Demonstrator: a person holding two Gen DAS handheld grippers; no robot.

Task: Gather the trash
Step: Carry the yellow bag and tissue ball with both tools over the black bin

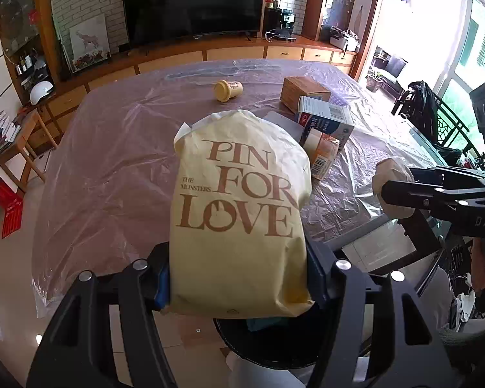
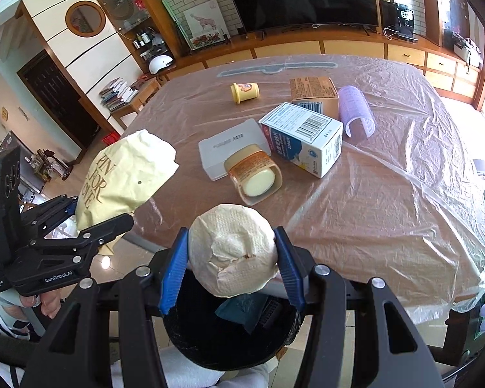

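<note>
Jaws clamped on paper bag, tissue wad.

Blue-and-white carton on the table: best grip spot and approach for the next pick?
Grip the blue-and-white carton across its two long flat sides, near the middle, coming from above. It lies on its side with the barcode face up. The brown box stands close behind it and the orange-labelled tub and white flat case close beside it, so a low side approach looks cramped.
</note>
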